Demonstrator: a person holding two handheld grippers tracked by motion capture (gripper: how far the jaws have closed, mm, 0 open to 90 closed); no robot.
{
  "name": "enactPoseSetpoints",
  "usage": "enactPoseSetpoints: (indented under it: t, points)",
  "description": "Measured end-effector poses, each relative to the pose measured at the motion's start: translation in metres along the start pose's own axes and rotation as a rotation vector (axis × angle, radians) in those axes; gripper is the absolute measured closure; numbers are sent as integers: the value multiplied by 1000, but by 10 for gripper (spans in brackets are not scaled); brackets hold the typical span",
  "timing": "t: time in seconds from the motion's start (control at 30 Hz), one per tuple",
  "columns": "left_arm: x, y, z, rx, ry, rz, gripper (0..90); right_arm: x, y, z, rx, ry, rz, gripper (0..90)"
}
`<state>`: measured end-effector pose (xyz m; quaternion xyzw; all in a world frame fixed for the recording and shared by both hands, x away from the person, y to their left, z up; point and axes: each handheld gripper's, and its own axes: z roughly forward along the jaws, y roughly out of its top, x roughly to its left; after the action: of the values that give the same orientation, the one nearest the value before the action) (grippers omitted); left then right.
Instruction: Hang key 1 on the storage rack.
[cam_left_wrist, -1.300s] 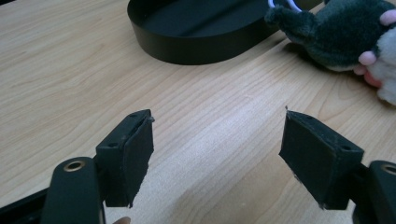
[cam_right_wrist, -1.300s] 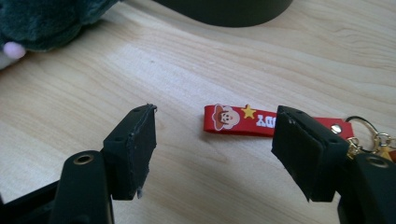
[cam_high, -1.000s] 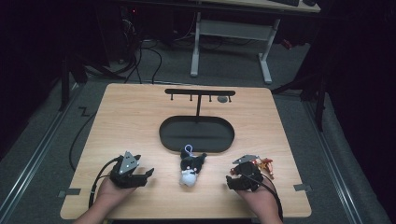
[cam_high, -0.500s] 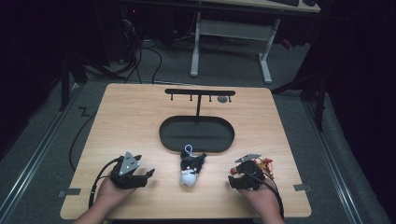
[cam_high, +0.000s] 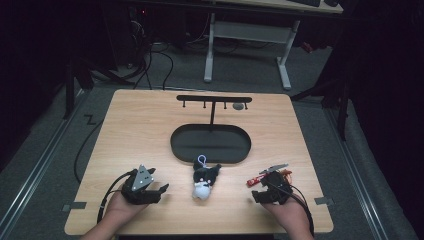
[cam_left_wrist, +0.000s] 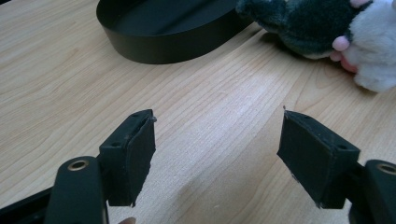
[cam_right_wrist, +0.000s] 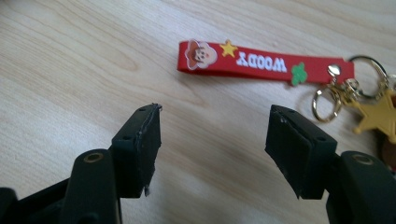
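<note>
Right gripper view looks down on a red strap (cam_right_wrist: 261, 63) lying flat on the wooden table (cam_right_wrist: 70, 56), printed with the word "WOODY" in white letters, upside down from this angle, beside a small cowboy face, a yellow star and a green cactus. Its metal end joins key rings (cam_right_wrist: 327, 100) and a yellow star charm (cam_right_wrist: 378, 116). The right hand-held gripper (cam_right_wrist: 212, 144) has its 2 jaws spread wide, empty, just short of the strap. High view shows the left hand-held gripper (cam_high: 150, 187) near the table's front edge, jaws also spread and empty. Between the 2 lies a grey-and-white plush toy (cam_high: 205, 181), touching the black oval tray (cam_high: 210, 142). Behind the tray stands a black rack (cam_high: 214, 100) with hooks.
</note>
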<state>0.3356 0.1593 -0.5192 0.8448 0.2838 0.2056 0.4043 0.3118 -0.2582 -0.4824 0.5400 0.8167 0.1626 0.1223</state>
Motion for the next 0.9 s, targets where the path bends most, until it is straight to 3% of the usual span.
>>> enactPoseSetpoints:
  t: [0.2,0.57,0.9]
  points:
    - [0,1,-2,-11,-4,9,277,-8,-3,-7,12,-13,27,352]
    - [0,2,-7,-22,2,9,277,-15,-1,-20,58,-41,21,360]
    - [-1,2,-7,-18,-2,16,278,-27,-4,-25,45,-58,66,366]
